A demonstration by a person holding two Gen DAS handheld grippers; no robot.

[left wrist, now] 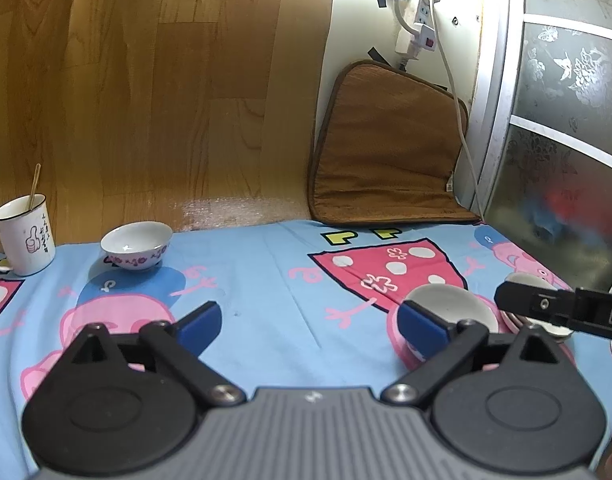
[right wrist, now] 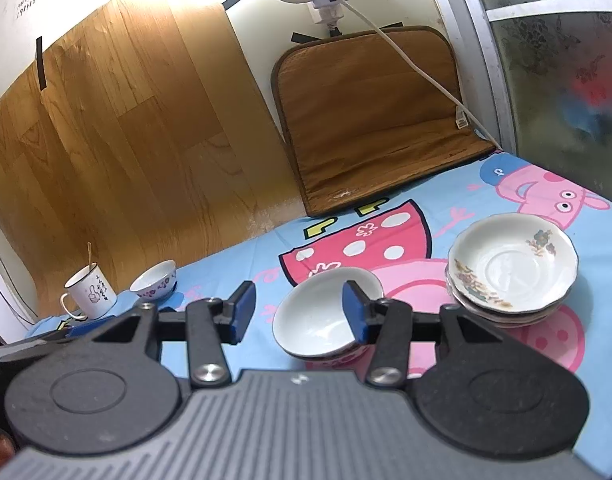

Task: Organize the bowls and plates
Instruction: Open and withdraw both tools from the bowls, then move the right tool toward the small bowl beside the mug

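Note:
A white bowl with purple flowers [left wrist: 136,245] stands at the far left of the cartoon cloth; it also shows in the right wrist view [right wrist: 154,280]. A second white bowl [right wrist: 317,320] sits tilted near the middle, on another dish below it; it shows too in the left wrist view [left wrist: 453,304]. A stack of floral plates [right wrist: 513,268] lies to its right. My left gripper [left wrist: 309,324] is open and empty above the cloth. My right gripper [right wrist: 300,310] is open, its right finger [right wrist: 355,316] in front of the tilted bowl.
A white mug [left wrist: 24,236] with a stick in it stands left of the far bowl. A brown cushion [left wrist: 389,148] leans on the back wall under a power strip [left wrist: 415,28] and cable. A wood-pattern sheet [left wrist: 146,92] covers the wall. A frosted sliding door [left wrist: 565,120] is at the right.

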